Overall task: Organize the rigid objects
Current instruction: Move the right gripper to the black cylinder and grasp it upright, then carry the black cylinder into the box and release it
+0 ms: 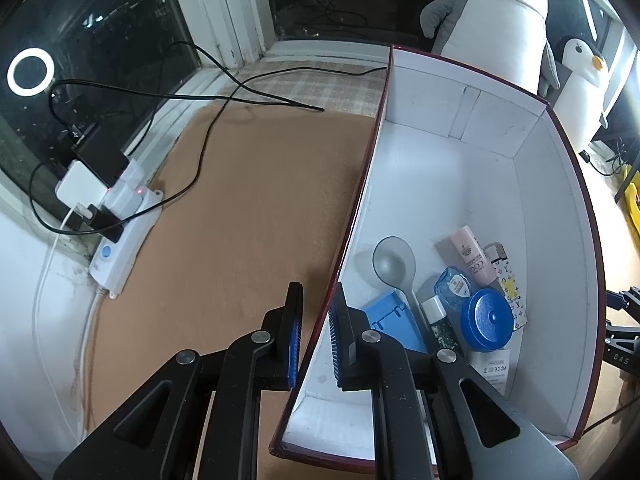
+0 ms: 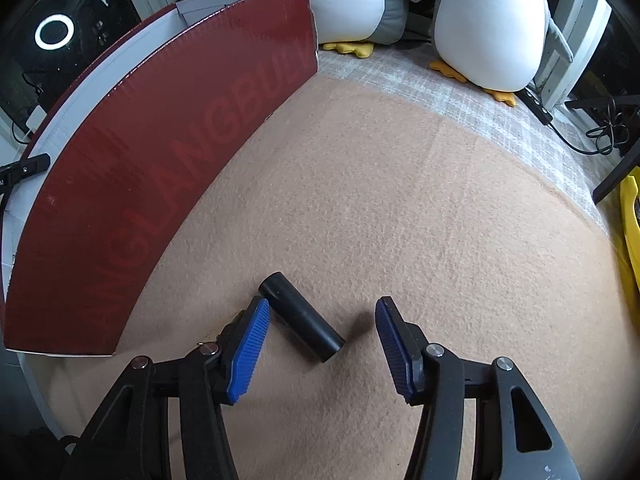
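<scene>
A dark red box [image 1: 460, 184] with a white inside stands on the tan cloth. It holds a grey spoon [image 1: 394, 264], a blue tray [image 1: 394, 322], a blue round lid [image 1: 486, 320], a pink tube [image 1: 470, 254], a small blue bottle [image 1: 454, 284] and a patterned packet [image 1: 508, 284]. My left gripper [image 1: 316, 336] straddles the box's left wall, jaws narrowly apart, one finger on each side of the wall. My right gripper [image 2: 320, 344] is open around a black cylinder [image 2: 302, 316] lying on the cloth; the left pad [image 2: 250, 354] is close to the cylinder. The box's red outer wall [image 2: 160, 184] stands to the left.
A white power strip [image 1: 120, 220] with plugs and black cables [image 1: 224, 100] lies along the window sill at left. Plush penguins [image 2: 488, 24] stand behind the cloth. A yellow object [image 2: 630, 216] is at the right edge.
</scene>
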{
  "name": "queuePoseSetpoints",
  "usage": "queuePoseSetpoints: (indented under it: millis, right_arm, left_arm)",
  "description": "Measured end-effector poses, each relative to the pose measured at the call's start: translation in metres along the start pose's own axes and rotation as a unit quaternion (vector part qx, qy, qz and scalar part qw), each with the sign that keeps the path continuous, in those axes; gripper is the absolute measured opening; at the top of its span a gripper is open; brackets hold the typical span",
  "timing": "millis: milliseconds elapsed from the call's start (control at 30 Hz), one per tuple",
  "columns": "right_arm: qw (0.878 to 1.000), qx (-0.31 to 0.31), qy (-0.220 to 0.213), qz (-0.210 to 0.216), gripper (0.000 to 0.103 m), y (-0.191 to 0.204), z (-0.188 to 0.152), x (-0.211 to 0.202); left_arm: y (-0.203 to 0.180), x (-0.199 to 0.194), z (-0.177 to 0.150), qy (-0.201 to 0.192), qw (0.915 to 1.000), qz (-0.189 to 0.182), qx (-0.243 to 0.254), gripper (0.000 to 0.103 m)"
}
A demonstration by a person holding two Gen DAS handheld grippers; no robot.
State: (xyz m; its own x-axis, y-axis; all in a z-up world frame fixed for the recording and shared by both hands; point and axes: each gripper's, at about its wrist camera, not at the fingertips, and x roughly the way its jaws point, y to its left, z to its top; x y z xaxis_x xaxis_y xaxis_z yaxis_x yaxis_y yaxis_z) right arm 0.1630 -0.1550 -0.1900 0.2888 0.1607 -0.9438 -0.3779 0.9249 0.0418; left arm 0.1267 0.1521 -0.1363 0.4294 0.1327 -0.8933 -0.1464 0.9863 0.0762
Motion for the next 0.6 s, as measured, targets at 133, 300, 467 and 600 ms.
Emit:
queuePoseSetpoints:
  millis: [133,300,467,600]
  right_arm:
    - [1.0,-0.007,0.003,-0.002,0.044,0.0021,0.0017,0.0052]
    - [1.0,-0.011,0.003,-0.009,0.026,0.0034,0.0019,0.007]
    - [1.0,-0.002,0.003,-0.01,0.015,-0.0016,0.0019,0.0069]
    - [1.0,0.008,-0.002,-0.011,0.015,-0.0048,-0.0012,0.0041]
  left_arm:
    - [-0.0002,-0.0001,-0.0001,-0.001,1.0,0.0,0.0,0.011]
    - [0.0,0.0003,0.0007,-0.001,1.0,0.0,0.0,0.011]
    - [-0.0002,0.0002,0.0007,-0.001,1.0,0.0,0.0,0.011]
    - [0.0003,0.0001,0.0008,-0.001,1.0,-0.003,-0.002,0.011]
